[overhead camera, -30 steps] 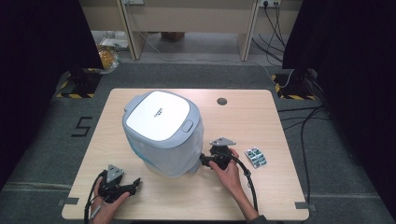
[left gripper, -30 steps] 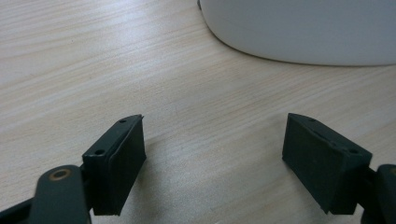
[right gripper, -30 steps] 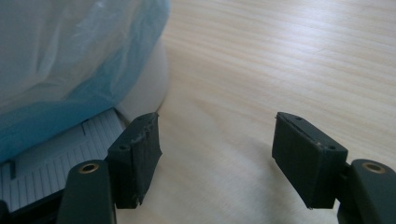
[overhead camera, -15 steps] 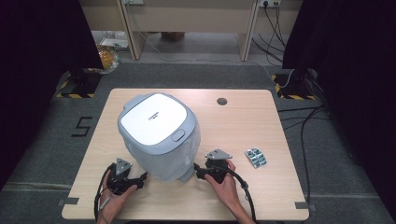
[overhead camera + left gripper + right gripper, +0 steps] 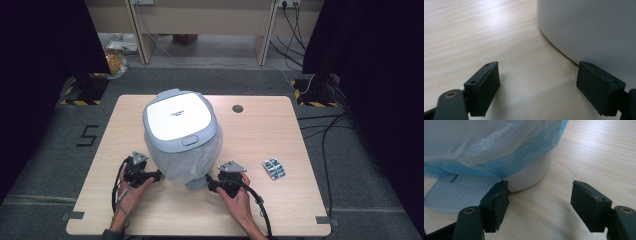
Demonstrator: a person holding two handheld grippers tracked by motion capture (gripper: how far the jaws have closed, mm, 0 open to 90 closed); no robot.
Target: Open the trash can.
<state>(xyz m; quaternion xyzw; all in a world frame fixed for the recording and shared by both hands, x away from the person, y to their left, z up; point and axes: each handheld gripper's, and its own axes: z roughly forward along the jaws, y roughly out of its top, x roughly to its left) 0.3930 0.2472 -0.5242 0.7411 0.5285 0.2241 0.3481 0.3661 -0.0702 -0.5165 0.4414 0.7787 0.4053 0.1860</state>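
1. Standing near the middle of the wooden table [image 5: 280, 145], toward the person's side, is a pedal bin [image 5: 183, 141] with a grey-white lid [image 5: 179, 119] and a translucent bluish bag liner [image 5: 202, 155] draped down its outside.
2. At the bin's lower left, the left gripper [image 5: 156, 175] lies low over the table in the person's left hand [image 5: 131, 192], its tips right up against the bin wall.
3. In the left gripper view, the left gripper [image 5: 537, 82] has its jaws spread wide with bare wood between them; the bin wall [image 5: 589, 27] curves past the far jaw, and whether that jaw touches it is hard to say, since the picture is close and soft there.
4. At the bin's lower right, the right gripper [image 5: 209, 184] sits in the person's right hand [image 5: 239, 200], pointing at the bin's base beside the foot pedal [image 5: 195, 184].
5. In the right gripper view, the right gripper [image 5: 539, 201] is also released: its jaws have just been closing a little, yet nothing lies between them but tabletop.
6. That view shows one jaw tip close against the white base [image 5: 529, 176] under the liner's blue hem [image 5: 499, 152], with the ribbed pedal [image 5: 459, 192] just beyond it.
7. A small blister pack [image 5: 274, 168] lies on the table to the right, apart from the right hand.
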